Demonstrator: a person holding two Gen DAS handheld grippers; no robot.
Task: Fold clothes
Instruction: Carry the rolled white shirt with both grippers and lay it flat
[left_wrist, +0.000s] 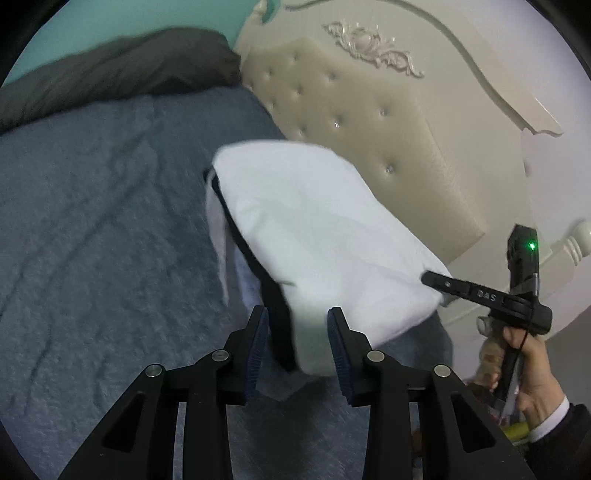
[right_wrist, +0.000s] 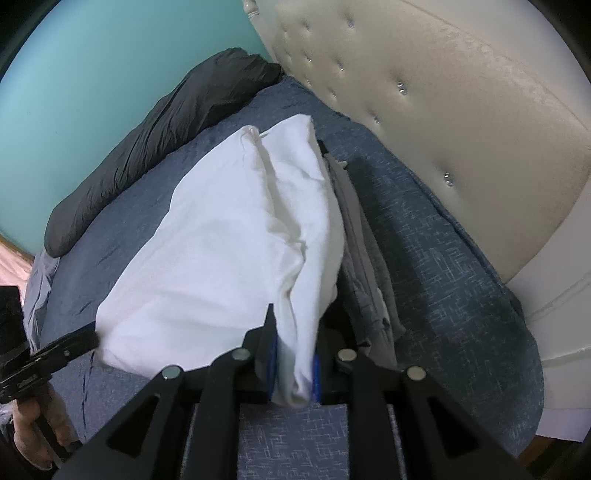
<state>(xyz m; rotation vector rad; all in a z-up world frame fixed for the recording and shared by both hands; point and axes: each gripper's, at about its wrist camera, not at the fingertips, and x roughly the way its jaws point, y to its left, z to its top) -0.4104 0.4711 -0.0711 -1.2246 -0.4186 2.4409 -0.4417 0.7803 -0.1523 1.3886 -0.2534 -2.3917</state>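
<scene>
Tongs on my right (right_wrist: 295, 373) were clamped on a near corner of the white garment (right_wrist: 229, 243), fabric bunched between the blue pads. My left tongs (left_wrist: 295, 343) stood apart, the other near edge of the cloth between the pads but not pinched. White garment hung folded over the blue bed (right_wrist: 443, 266), long axis running from my tongs toward eleven o'clock in the right view. Grey clothes (right_wrist: 365, 266) lay beside it at three o'clock, near the tufted headboard (right_wrist: 461, 110).
</scene>
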